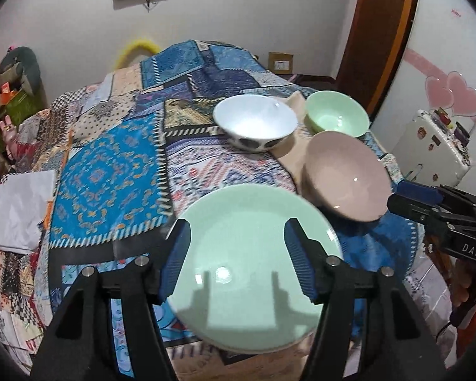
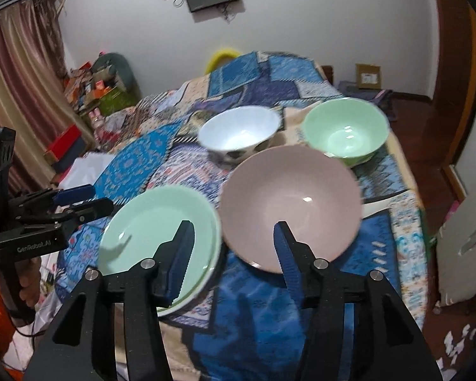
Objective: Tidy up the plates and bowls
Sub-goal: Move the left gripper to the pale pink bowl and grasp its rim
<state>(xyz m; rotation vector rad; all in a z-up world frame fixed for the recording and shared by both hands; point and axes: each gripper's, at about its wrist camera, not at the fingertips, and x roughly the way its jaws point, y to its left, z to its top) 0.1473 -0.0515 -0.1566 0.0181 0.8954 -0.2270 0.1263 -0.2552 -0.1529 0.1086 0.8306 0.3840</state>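
we hold left gripper (image 1: 238, 254) open over green plate (image 1: 254, 270) at 6 o'clock, likely base for stack. right gripper (image 2: 234, 250) open, nothing gripped, pink bowl (image 2: 292, 206) just ahead, blurred, contact unclear. white bowl (image 2: 238, 133), green bowl (image 2: 342, 130) wait at 12 on quilt (image 2: 130, 165).

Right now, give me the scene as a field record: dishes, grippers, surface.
surface: patchwork cloth
plate: green plate, near edge
bowls: pink bowl tilted, beside plate; white bowl and green bowl behind
left gripper: open over plate
right gripper: open, right finger at the pink bowl's near rim; contact unclear
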